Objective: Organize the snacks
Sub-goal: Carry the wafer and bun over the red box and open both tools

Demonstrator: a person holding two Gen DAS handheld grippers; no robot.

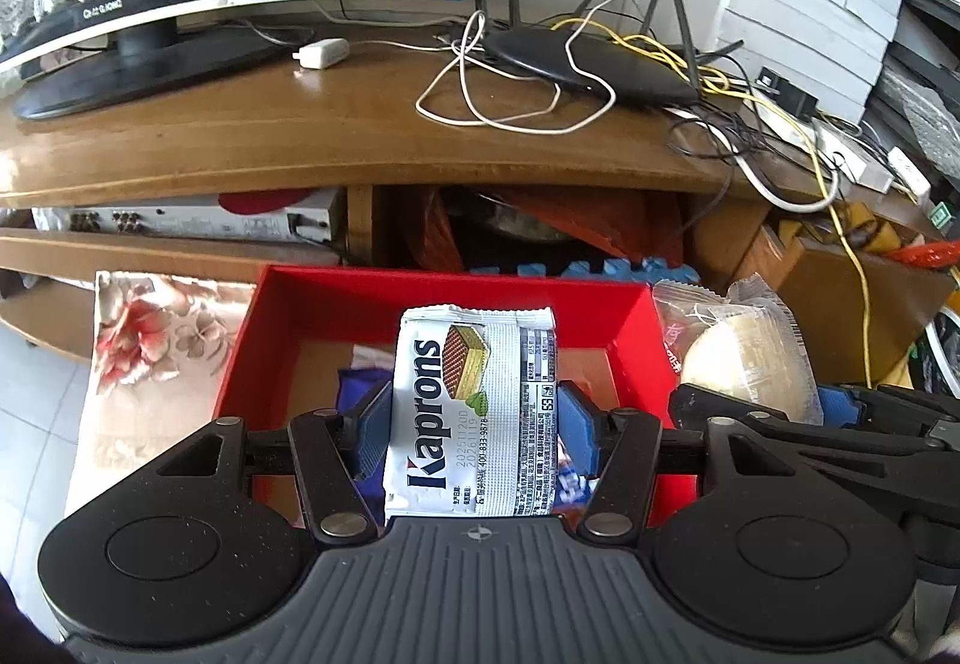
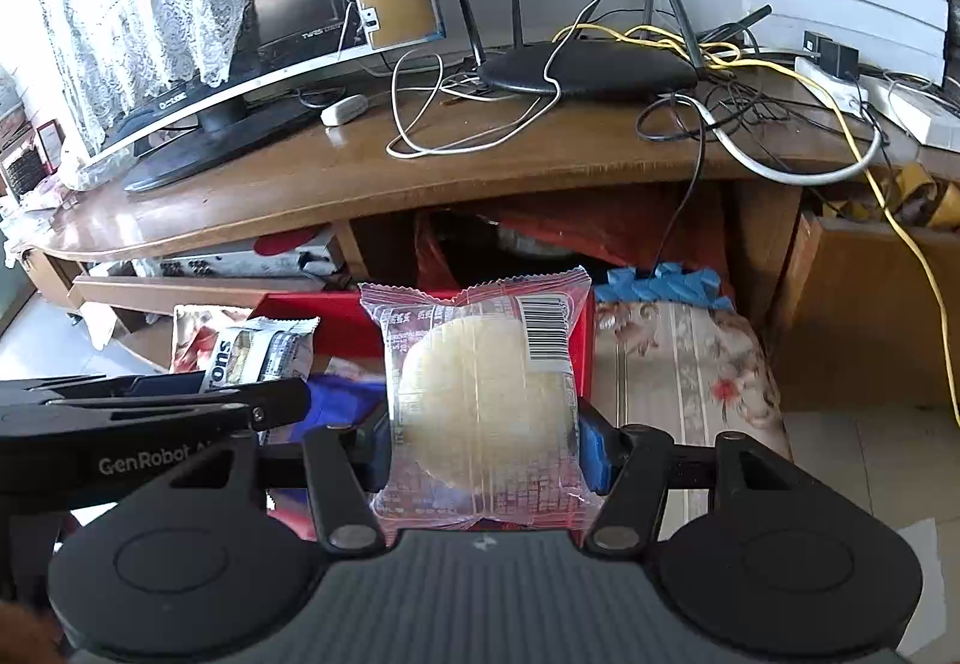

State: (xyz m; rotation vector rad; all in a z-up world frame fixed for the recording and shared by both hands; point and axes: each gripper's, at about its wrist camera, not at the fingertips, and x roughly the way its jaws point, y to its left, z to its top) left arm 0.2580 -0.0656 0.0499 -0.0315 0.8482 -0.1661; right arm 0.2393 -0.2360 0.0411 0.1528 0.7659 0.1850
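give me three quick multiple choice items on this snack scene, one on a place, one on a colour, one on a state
1. Where is the router?
A. on the wooden desk top
B. inside the box
C. on the floor

2. What colour is the box below the claws?
A. blue
B. red
C. white

3. What is the left claw doing?
A. hanging open with nothing in it
B. shut on the Kaprons wafer packet
C. shut on a cable

Answers:
1 A: it lies among cables on the wooden desk top.
2 B: its walls are bright red.
3 B: the blue pads press both sides of the Kaprons wafer packet, while the right claw grips the clear-wrapped round pastry.
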